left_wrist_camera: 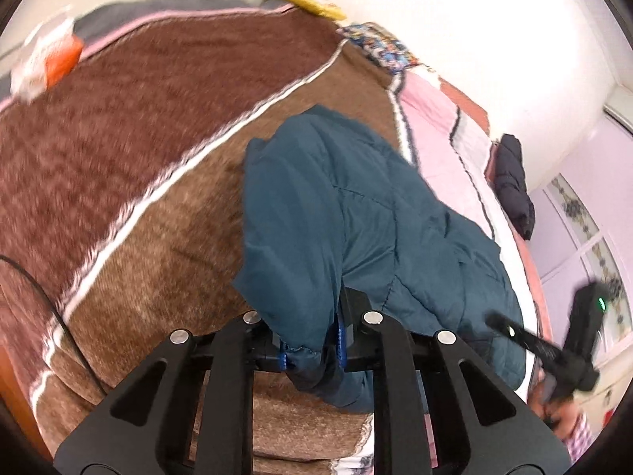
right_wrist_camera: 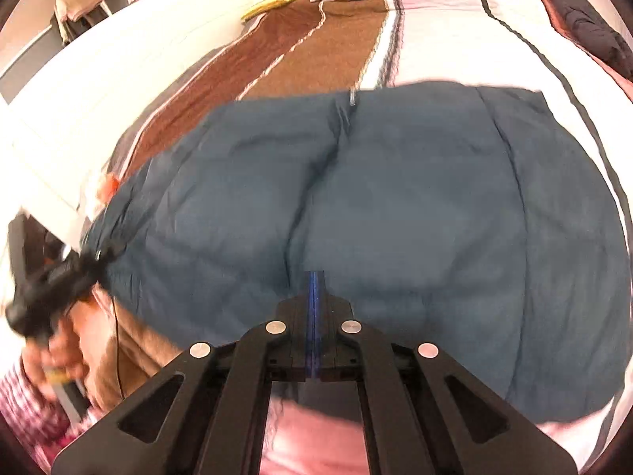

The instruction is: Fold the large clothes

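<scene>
Jacket (left_wrist_camera: 356,213) fabric sits pinched in my left claw (left_wrist_camera: 312,350), the teal bulk spreading ahead of it over the bed (left_wrist_camera: 158,182). My right claw (right_wrist_camera: 314,316) is pressed closed at the jacket's near hem, quilted cloth stretching ahead and to both sides.

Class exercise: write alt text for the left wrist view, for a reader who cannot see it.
The left gripper is shut on a fold of a teal padded jacket lying on a brown blanket spread over a bed. The right gripper shows blurred at the right edge.
</scene>
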Action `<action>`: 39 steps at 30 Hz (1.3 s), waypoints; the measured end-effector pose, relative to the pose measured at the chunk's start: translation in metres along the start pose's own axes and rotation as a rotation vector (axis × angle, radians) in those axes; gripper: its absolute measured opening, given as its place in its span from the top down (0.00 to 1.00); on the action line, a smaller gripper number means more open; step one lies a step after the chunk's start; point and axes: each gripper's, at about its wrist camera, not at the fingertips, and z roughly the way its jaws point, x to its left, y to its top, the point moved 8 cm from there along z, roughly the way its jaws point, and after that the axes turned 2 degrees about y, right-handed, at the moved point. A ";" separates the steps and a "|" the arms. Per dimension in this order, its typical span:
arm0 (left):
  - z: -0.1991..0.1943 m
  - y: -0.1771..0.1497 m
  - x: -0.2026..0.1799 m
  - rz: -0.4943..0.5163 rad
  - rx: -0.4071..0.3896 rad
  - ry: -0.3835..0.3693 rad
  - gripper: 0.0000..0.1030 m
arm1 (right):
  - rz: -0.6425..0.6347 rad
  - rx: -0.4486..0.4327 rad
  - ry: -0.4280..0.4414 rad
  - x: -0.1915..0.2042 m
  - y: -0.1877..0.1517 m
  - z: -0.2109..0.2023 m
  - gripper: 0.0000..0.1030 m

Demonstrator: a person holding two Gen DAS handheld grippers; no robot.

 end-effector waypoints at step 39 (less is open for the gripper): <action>-0.066 -0.024 -0.288 0.641 -0.110 -0.244 0.86 | 0.365 -0.046 -0.071 -0.166 -0.096 -0.058 1.00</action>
